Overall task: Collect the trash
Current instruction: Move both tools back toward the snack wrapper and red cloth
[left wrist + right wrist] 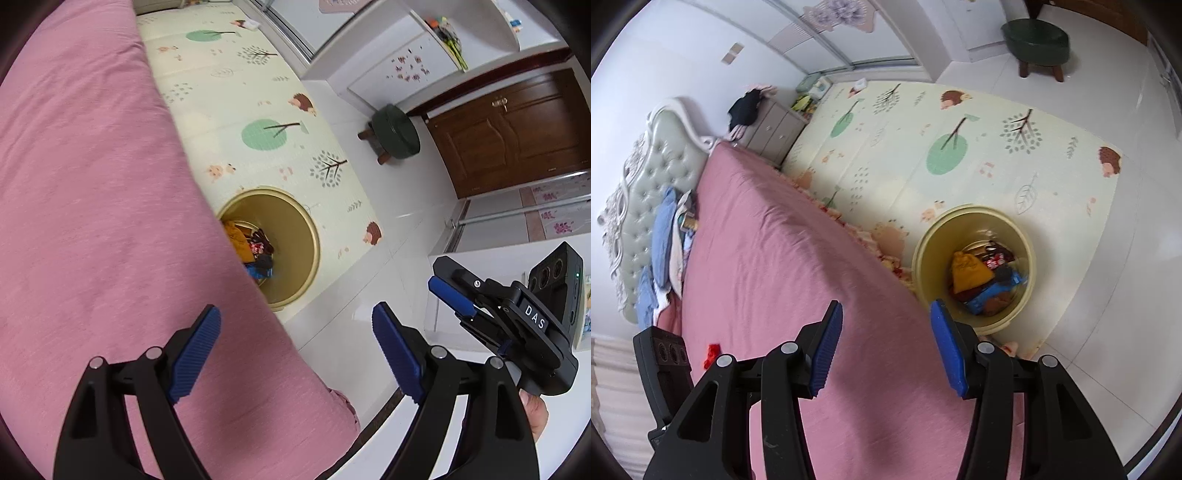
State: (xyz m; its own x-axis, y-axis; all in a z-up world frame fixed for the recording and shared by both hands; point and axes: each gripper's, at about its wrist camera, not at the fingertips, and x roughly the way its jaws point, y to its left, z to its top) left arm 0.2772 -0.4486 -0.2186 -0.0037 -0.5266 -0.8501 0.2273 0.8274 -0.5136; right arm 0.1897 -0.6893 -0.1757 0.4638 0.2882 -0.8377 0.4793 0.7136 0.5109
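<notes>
A yellow waste bin (295, 221) (975, 212) stands on the play mat beside the pink bed (92, 184) (775, 258). Inside it lie a yellow bag (967, 269) and several dark, red and blue wrappers (260, 247). A small red scrap (712, 352) lies on the bed near its left edge in the right wrist view. My left gripper (295, 314) hangs open over the bed's edge with nothing between its fingers. My right gripper (886, 308) is open and empty too, above the bed edge just short of the bin. It also shows in the left wrist view (439, 277).
A patterned play mat (240, 92) (960, 147) covers the floor by the bed. A green stool (397, 133) (1036, 37) stands on white tiles near a brown wooden door (517, 129). A nightstand (772, 129) and piled bedding (665, 229) sit at the headboard end.
</notes>
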